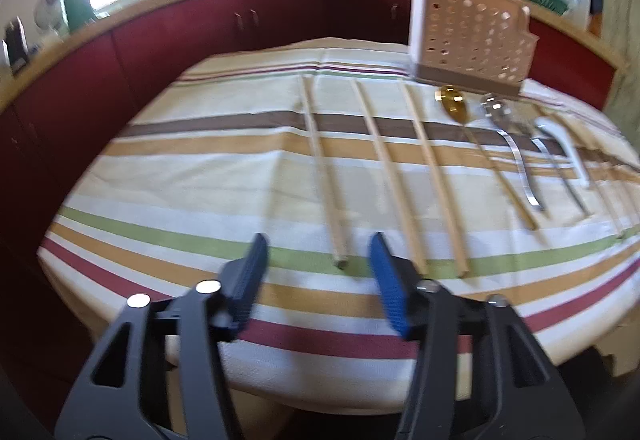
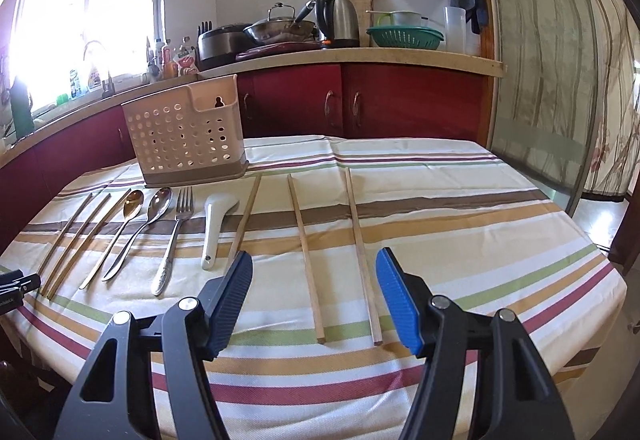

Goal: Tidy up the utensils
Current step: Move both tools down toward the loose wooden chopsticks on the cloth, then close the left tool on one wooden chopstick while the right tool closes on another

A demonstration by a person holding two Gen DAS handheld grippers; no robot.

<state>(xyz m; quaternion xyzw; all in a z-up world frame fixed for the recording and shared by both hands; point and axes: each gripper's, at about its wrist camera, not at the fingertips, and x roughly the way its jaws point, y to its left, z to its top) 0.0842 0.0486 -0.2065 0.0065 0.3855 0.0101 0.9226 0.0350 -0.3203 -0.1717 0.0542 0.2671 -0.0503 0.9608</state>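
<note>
Both tools hover with jaws apart and empty over the striped-cloth table: the left tool before three wooden chopsticks, the right tool before two. The perforated beige plastic utensil holder stands far. A centred, square grip on one stick looks best.
</note>
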